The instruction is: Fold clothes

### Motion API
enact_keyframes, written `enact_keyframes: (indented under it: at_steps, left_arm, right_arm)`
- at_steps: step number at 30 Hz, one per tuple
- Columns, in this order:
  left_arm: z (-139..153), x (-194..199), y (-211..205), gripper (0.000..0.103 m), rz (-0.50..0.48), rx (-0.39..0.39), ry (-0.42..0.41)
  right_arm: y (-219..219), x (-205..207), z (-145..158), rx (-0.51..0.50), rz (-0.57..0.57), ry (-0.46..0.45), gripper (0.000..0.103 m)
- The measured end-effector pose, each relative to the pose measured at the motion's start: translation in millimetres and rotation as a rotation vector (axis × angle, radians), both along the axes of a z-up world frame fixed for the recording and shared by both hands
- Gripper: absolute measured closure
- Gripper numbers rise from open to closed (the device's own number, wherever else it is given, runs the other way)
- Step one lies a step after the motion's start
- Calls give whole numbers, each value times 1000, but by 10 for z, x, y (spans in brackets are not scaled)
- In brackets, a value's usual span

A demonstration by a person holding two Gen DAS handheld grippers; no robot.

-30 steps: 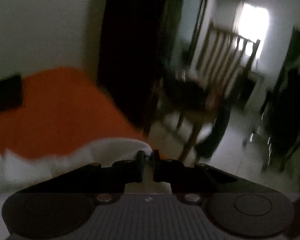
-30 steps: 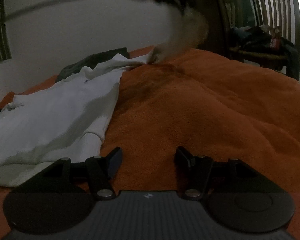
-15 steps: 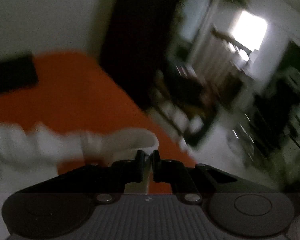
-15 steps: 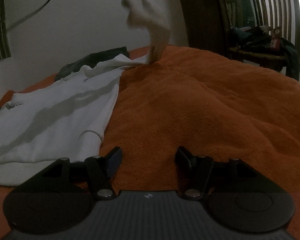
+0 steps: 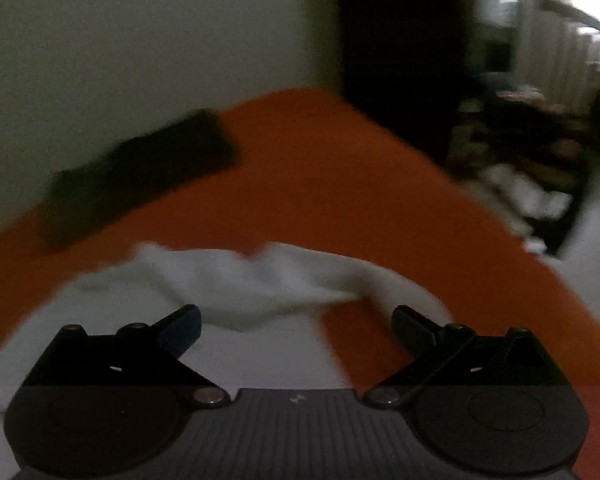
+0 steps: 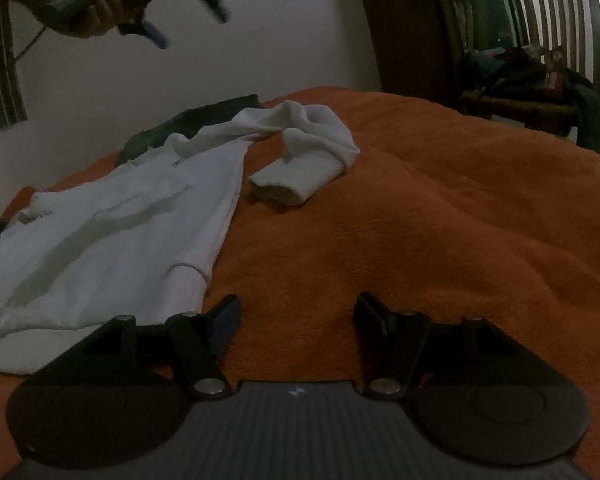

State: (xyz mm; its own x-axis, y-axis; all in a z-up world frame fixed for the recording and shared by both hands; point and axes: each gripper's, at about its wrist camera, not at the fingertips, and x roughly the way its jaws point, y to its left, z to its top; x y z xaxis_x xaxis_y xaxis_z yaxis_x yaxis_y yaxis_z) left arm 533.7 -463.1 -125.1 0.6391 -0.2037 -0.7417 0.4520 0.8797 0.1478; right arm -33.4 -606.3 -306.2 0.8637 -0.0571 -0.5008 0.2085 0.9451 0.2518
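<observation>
Dropped from the left gripper (image 6: 180, 8), whose jaws have just been opening wide, the soft white cotton shirt (image 6: 112, 236) is lying on the fuzzy orange blanket (image 6: 420, 220); right gripper (image 6: 296, 314) is waiting spread, empty; floppy sleeve cuff looks easiest to pinch

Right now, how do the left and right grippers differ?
The left gripper has just been opening and stands wide, raised above the white garment; the right gripper is open less wide, low over the orange blanket. The left view is blurred, the right sharp. Both are empty.
</observation>
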Motion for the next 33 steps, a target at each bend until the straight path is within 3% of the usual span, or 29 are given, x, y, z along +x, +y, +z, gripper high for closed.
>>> enact_keyframes:
  at_steps: [3, 7, 9, 12, 15, 16, 17, 18, 19, 21, 25, 26, 29, 31, 33]
  left_arm:
    - [-118, 456, 54, 0, 85, -109, 53]
    - [-672, 1023, 177, 0, 214, -196, 177]
    - [-949, 1343, 160, 0, 201, -247, 222]
    - [-1251, 1718, 203, 0, 226, -231, 212]
    - [-1516, 2132, 236, 1, 237, -285, 261]
    - [-1584, 2252, 228, 6, 244, -298, 270]
    - [-1663, 2334, 200, 41, 237, -305, 272]
    - [-1755, 2410, 168, 84, 215, -299, 282]
    - [-1853, 2475, 122, 94, 232, -242, 285]
    - [-1908, 2533, 119, 97, 244, -248, 249]
    - [-1673, 2601, 39, 98, 223, -306, 71]
    - [-1618, 2648, 12, 103, 207, -330, 53]
    - [-1425, 2715, -106, 102, 122, -362, -74]
    - [-1451, 2835, -154, 87, 98, -399, 37]
    - [-1476, 2805, -133, 31, 119, -415, 147]
  right_arm:
    - [-26, -46, -4, 25, 5, -15, 35]
    - [-52, -55, -16, 58, 7, -12, 35]
    - [-7, -45, -13, 38, 7, -4, 35]
    - [64, -16, -9, -1, 4, 14, 34]
    - [160, 19, -6, -64, -4, 36, 34]
    - [195, 35, -6, -87, -7, 44, 34]
    - [224, 49, -11, -106, -9, 50, 34]
    - [250, 59, -15, -124, -10, 55, 34]
    - [265, 68, -20, -137, -11, 60, 33]
    - [259, 82, -25, -140, -10, 64, 33]
    - [253, 83, -21, -146, -10, 67, 33]
    - [250, 83, -21, -148, -9, 69, 33]
    - [239, 105, -29, -152, -9, 71, 33]
    - [224, 122, -38, -149, -6, 72, 32]
    - [198, 120, -40, -138, -3, 69, 32]
